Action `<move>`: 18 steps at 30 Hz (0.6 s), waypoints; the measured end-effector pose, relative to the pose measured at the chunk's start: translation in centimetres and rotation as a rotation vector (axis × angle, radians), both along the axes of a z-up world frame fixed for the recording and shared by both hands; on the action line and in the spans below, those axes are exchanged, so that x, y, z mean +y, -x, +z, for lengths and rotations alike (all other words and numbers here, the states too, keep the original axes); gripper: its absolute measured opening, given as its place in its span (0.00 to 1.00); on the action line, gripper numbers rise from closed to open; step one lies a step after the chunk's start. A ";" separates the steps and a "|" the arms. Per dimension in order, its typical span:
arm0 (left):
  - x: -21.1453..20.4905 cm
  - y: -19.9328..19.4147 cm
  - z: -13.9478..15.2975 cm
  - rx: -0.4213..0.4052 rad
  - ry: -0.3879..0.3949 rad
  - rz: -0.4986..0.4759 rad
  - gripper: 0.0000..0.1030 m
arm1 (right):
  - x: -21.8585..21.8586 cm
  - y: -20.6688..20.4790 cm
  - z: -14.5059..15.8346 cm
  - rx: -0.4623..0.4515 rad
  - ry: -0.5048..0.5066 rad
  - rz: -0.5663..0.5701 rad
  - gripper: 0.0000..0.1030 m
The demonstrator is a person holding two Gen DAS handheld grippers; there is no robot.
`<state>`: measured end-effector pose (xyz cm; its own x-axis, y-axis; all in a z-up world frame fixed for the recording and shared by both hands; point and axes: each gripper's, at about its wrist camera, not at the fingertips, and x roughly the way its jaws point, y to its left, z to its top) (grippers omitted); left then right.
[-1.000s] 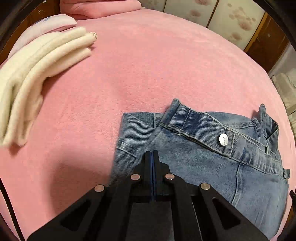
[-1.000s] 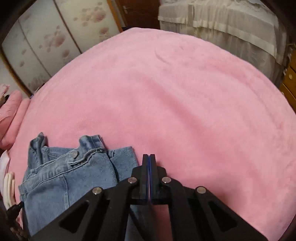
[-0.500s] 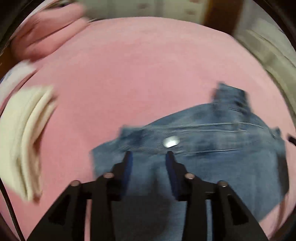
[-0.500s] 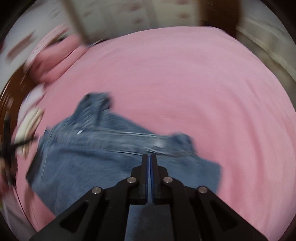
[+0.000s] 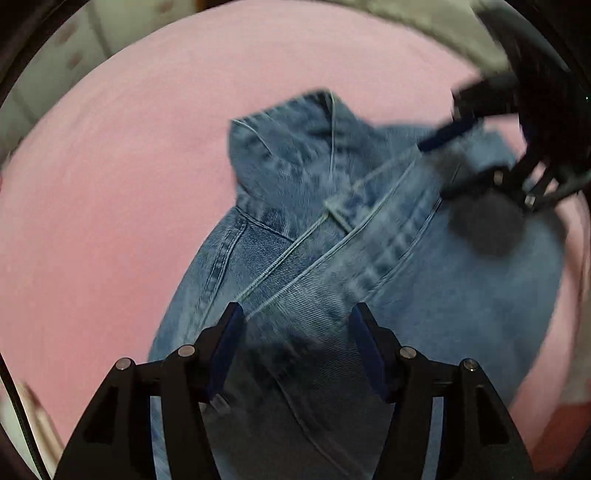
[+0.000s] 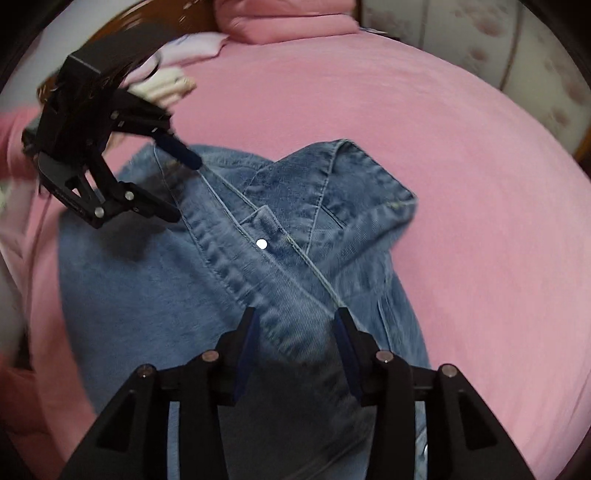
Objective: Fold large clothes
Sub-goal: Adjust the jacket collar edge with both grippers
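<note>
The jeans are faded blue with pale stitching (one shiny silver button) — the bed is soft pink all over.

- We see our left hand-held gripper: matte black angular frame, triangular cut-outs, silver screws, blue pads inside the fingers.
- Our right hand-held gripper matches: black, silver-screwed, blue-padded.

Clearly a home bedroom: pink blanket covering bed, pink pillow at twelve o'clock, flowered wardrobe panels at one.
</note>
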<state>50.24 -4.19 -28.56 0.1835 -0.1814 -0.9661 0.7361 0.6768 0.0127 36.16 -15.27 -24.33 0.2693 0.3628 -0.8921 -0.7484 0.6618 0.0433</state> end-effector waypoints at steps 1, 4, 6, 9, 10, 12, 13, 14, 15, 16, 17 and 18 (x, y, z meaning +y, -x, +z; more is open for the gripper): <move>-0.3 -0.1 -0.3 0.001 -0.016 -0.021 0.57 | 0.3 -0.1 -0.3 -0.002 0.016 0.018 0.42; -0.8 0.0 -0.8 -0.010 -0.012 -0.050 0.58 | 0.8 -0.1 -1.7 0.029 0.052 0.052 0.46; -0.9 0.2 -1.0 0.034 0.013 -0.076 0.41 | 0.8 0.0 -2.0 0.019 0.050 0.061 0.46; -1.1 0.6 -1.2 0.038 0.023 -0.111 0.38 | 0.7 0.4 -2.1 0.013 0.053 0.084 0.38; -1.1 0.7 -1.3 0.039 0.026 -0.110 0.37 | 0.8 0.5 -2.1 0.005 0.059 0.091 0.31; -1.2 0.8 -1.2 0.032 0.033 -0.104 0.35 | 1.0 0.9 -2.0 -0.026 0.069 0.102 0.07; -0.8 0.9 -1.0 0.023 0.034 -0.104 0.32 | 1.0 1.2 -1.8 -0.044 0.070 0.101 0.05; -0.7 1.1 -0.8 0.013 0.032 -0.107 0.30 | 1.0 1.4 -1.7 -0.049 0.069 0.094 0.04; -0.7 1.6 -0.6 -0.007 0.025 -0.113 0.29 | 0.9 1.6 -1.5 -0.056 0.068 0.089 0.03; 0.1 2.2 0.0 -0.017 0.023 -0.111 0.26 | 0.9 1.8 -1.4 -0.065 0.066 0.088 0.03; 0.2 2.6 0.3 -0.026 0.018 -0.111 0.25 | 0.8 2.0 -1.3 -0.073 0.067 0.086 0.03; 0.2 3.0 0.3 -0.035 0.015 -0.114 0.22 | 0.8 2.3 -1.2 -0.078 0.067 0.084 0.02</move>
<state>47.23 -3.94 -28.25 0.1942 -0.2176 -0.9565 0.8076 0.5890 0.0299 33.86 -14.45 -25.52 0.3098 0.3277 -0.8926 -0.8007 0.5962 -0.0590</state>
